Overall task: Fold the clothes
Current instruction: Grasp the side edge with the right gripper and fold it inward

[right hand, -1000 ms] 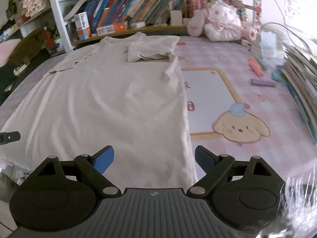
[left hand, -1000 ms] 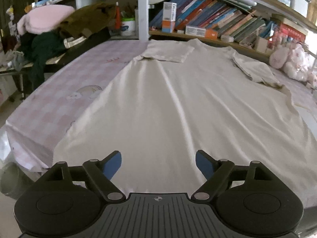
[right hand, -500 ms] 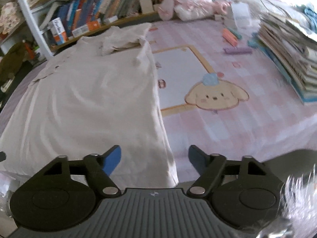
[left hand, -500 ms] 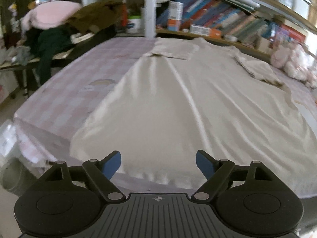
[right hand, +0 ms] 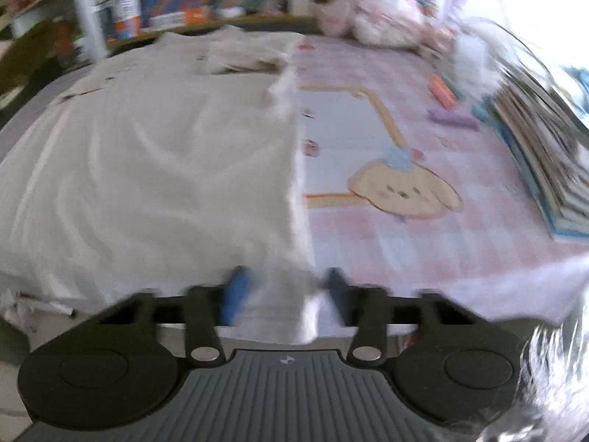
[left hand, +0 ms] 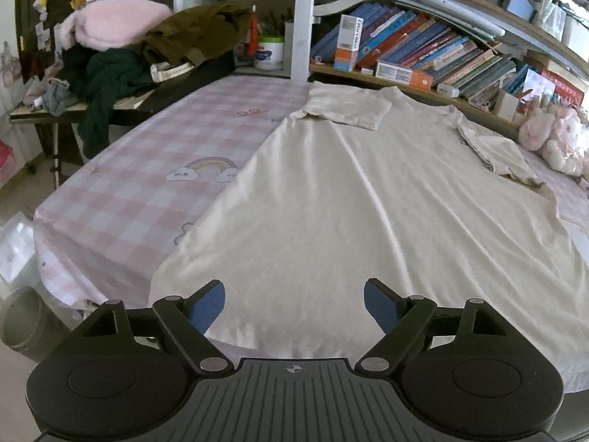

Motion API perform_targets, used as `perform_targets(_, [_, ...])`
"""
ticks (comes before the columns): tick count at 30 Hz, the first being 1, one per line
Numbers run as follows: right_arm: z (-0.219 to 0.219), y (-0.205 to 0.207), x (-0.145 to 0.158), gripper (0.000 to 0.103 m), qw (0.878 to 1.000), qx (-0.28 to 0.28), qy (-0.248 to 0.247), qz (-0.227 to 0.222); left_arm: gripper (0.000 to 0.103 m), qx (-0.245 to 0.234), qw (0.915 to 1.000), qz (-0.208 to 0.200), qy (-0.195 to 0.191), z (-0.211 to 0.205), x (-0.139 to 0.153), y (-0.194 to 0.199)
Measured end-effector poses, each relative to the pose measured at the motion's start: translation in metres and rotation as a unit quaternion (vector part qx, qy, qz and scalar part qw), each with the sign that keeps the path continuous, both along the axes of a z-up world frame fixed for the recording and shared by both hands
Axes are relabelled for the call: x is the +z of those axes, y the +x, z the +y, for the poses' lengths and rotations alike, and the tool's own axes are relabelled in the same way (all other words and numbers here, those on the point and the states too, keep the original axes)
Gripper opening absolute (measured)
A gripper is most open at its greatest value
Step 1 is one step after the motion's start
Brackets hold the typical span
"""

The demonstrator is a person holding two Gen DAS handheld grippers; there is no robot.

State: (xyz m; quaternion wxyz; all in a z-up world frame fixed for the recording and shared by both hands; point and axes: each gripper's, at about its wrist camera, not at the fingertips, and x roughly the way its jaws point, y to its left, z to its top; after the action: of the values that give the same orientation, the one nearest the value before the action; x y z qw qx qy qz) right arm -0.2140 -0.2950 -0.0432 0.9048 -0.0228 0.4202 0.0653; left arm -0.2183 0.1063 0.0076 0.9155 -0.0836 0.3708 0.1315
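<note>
Right claw (right hand: 283, 294) is closing around the cream T-shirt's (right hand: 154, 169) hem corner at six o'clock, left claw (left hand: 294, 304) gapes empty; sleeves tucked in, body unfolded.

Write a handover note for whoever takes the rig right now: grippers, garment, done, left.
Left hand-held gripper: open, over the garment's near hem, gripping nothing.
Right hand-held gripper: jaws closing, the garment's near right corner between them; blur hides whether the pads press yet.
Garment: cream, spread flat on the pink checked sheet, both sleeves folded in.
Done: layout, sleeves.
Left: finish the right grasp, grasp the left corner, fold the body.
</note>
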Motion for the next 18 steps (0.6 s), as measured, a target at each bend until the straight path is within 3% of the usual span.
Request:
perform_targets(2, [0.005, -0.001, 0.000, 0.028, 1.000, 0.018, -0.013, -0.006, 0.085, -0.005, 1.0000, 0.000, 0.001, -0.002, 0.000, 0.001])
perform_targets(4, [0.004, -0.002, 0.001, 0.008, 1.000, 0.022, -0.009, -0.008, 0.085, -0.009, 1.0000, -0.001, 0.002, -0.003, 0.001, 0.001])
perform_targets(9, [-0.012, -0.002, 0.006, 0.006, 1.000, -0.002, 0.008, -0.010, 0.085, -0.015, 0.9999, -0.004, 0.007, -0.003, 0.002, -0.003])
perform_targets(18, [-0.019, -0.003, 0.007, 0.007, 0.998, 0.001, 0.055, 0.008, 0.085, -0.008, 0.9999, 0.003, 0.011, 0.009, 0.003, -0.015])
